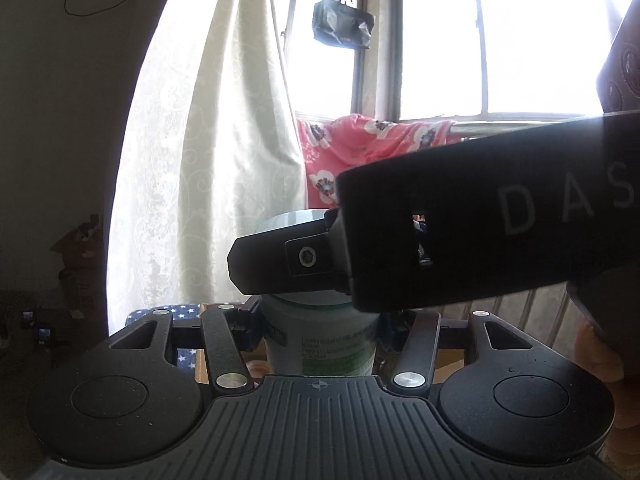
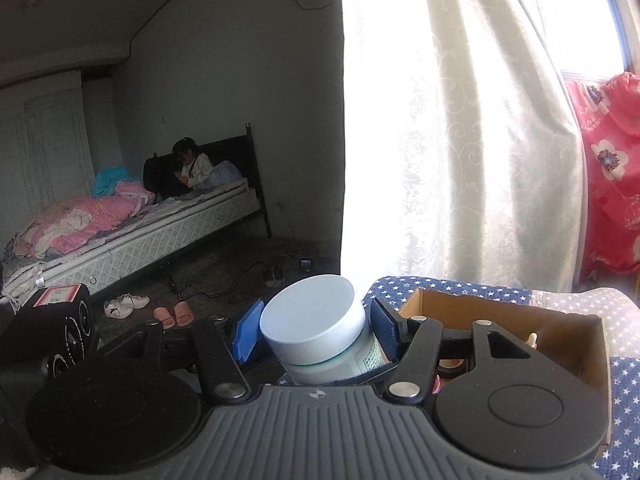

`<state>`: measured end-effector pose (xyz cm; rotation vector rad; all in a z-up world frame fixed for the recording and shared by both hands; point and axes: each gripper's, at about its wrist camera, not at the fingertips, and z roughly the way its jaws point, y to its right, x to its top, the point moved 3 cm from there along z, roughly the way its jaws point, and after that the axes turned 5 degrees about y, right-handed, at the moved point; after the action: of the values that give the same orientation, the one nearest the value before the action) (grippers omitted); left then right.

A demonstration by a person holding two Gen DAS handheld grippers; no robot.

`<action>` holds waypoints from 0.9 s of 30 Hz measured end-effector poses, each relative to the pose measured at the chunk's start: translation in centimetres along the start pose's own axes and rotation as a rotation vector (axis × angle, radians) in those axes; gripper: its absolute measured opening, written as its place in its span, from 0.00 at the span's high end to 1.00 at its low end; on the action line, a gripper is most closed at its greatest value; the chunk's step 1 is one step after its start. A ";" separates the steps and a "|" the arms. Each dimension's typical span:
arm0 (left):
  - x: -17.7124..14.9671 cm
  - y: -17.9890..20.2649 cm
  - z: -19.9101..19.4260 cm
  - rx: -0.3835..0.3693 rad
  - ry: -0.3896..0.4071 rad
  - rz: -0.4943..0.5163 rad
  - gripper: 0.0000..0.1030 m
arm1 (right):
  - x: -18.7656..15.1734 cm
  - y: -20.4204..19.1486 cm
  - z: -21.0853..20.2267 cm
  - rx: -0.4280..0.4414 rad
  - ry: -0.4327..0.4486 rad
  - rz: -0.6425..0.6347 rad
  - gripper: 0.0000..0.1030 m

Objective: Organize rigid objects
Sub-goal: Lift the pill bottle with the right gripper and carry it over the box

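A blue cloth printed with small white stars (image 2: 460,285) covers the supporting surface at the lower right of the right wrist view. On it sits an open brown cardboard box (image 2: 576,332), its walls upright, with small items inside that are too hidden to tell. In the left wrist view a strip of the same starred cloth (image 1: 178,312) shows low at the left. Far left, a dark floor (image 2: 224,276) carries white shoes (image 2: 124,305), pink slippers (image 2: 176,314) and tangled cables (image 2: 256,276).
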<state>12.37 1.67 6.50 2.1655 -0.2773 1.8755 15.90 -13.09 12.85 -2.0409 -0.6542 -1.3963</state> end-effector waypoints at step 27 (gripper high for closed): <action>-3.1 2.6 23.9 -0.139 -0.523 -0.067 0.49 | -4.2 23.2 9.4 -0.104 -0.215 0.341 0.41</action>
<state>33.56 -8.55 0.50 2.4919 -0.4128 1.1864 36.34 -23.45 1.94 -2.2775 -0.3015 -1.0435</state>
